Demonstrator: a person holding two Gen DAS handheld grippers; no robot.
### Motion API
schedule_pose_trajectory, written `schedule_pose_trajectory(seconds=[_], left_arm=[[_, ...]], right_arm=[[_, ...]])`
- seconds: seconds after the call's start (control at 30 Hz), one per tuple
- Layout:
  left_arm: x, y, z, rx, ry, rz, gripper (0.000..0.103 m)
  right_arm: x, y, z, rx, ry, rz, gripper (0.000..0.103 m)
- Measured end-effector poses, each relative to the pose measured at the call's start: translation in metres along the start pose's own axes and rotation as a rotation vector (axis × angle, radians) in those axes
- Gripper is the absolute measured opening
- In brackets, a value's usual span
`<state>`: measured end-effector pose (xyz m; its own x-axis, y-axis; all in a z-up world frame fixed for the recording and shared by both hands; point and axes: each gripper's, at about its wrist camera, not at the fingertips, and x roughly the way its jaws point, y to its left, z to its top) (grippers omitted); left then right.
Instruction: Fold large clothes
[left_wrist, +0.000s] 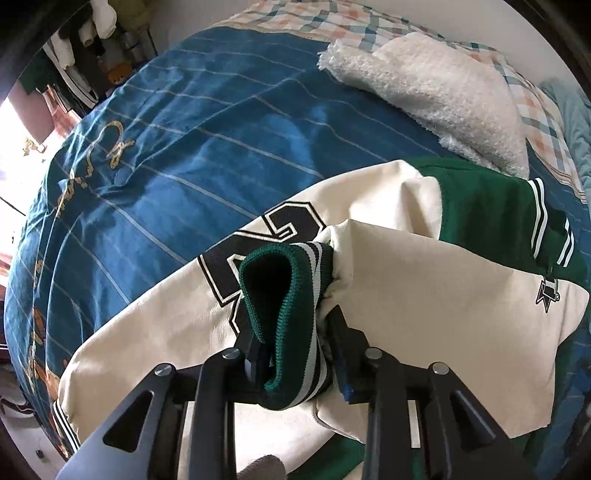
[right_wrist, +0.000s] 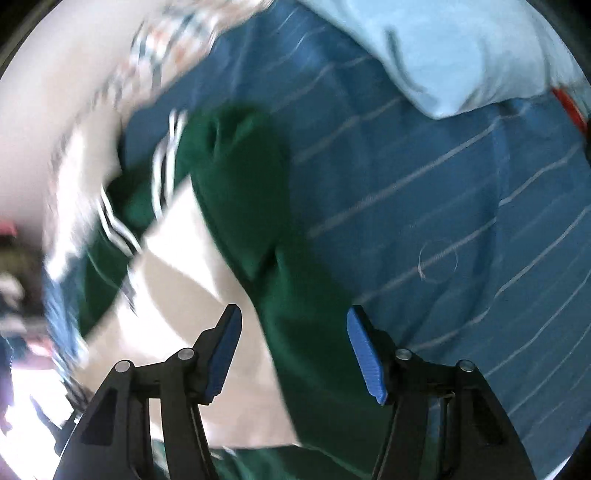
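Between the fingers of the left hand-held gripper (left_wrist: 295, 343), the green ribbed cuff with white stripes (left_wrist: 291, 317) of a cream and green varsity jacket (left_wrist: 424, 295) was seen, though a firm pinch could not be told. That jacket was spread on the blue striped bed (left_wrist: 207, 155). The right hand-held gripper (right_wrist: 293, 350) was held spread above it, nothing gripped.

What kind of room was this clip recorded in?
Most likely a bedroom. The varsity jacket lies on a bed under a blue striped bedspread, with a fluffy white blanket and checked bedding near its head, and clothes hanging alongside.
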<state>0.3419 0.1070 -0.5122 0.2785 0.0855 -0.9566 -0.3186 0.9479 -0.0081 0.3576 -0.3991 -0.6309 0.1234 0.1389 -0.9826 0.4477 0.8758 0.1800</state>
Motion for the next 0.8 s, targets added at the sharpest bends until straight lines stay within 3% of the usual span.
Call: schedule_pose_trajectory(seconds=[0.07,0.1,0.17,0.2,0.23,0.4,0.57,0.67,0.73,0.8], left_arm=[[-0.001,-0.001,0.001,-0.001,-0.005,0.003,0.028],[-0.002,-0.002,0.001,0.000,-0.007,0.004,0.028],[-0.005,-0.006,0.002,0.009,-0.014,0.003,0.028],[-0.008,-0.010,0.003,0.021,-0.022,-0.001,0.028],[-0.011,-0.013,0.003,0.031,-0.031,-0.006,0.028],[-0.020,-0.047,0.002,0.076,-0.033,-0.139,0.028],[0.010,-0.090,0.002,0.133,-0.026,-0.155,0.028],[0.045,-0.096,0.009,0.156,0.025,-0.088,0.045],[0.044,-0.088,0.014,0.135,0.034,-0.126,0.053],[0.029,-0.077,0.017,0.108,0.021,-0.170,0.063]], right_arm=[[0.026,0.008,-0.005,-0.044,0.073,-0.069,0.062],[0.035,0.013,-0.009,-0.061,0.065,-0.112,0.056],[0.031,0.022,-0.013,-0.095,-0.023,-0.153,0.019],[0.024,0.025,-0.014,-0.084,-0.051,-0.177,0.007],[0.015,0.023,-0.015,-0.054,-0.077,-0.179,0.005],[-0.031,-0.012,-0.016,0.108,-0.230,-0.209,0.002],[-0.032,-0.052,-0.003,0.216,-0.204,-0.221,0.002],[-0.011,-0.050,0.009,0.230,-0.092,-0.199,0.003],[-0.020,-0.055,0.016,0.279,-0.072,-0.162,0.017],[-0.045,-0.054,0.011,0.317,-0.123,-0.072,0.027]])
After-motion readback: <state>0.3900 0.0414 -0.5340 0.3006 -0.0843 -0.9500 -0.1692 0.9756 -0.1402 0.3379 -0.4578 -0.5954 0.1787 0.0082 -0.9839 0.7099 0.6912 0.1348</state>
